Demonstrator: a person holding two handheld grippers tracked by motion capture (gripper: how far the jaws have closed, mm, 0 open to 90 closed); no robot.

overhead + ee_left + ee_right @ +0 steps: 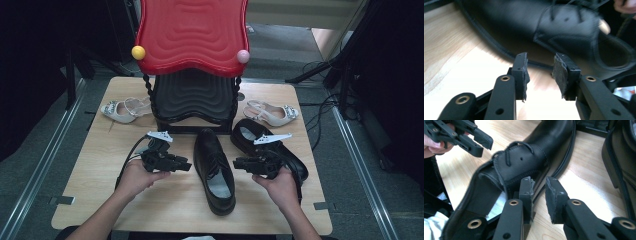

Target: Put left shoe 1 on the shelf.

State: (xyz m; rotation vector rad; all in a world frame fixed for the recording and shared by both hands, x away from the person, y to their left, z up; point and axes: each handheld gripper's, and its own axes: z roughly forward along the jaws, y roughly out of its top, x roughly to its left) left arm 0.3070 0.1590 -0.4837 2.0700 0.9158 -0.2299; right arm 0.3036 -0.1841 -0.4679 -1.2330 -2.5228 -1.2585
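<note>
A black lace-up shoe lies in the middle of the wooden table, toe pointing away. My left gripper sits just left of it, pointing at its side. In the left gripper view the jaws stand open with only table between them, the shoe close ahead. My right gripper faces the shoe from the right. Its jaws stand a little apart and hold nothing, next to the shoe's laced upper. The left gripper appears beyond the shoe.
A second black shoe lies behind my right gripper. A red-topped shelf with a black lower tier stands at the back centre. One white sandal lies to its left, another to its right.
</note>
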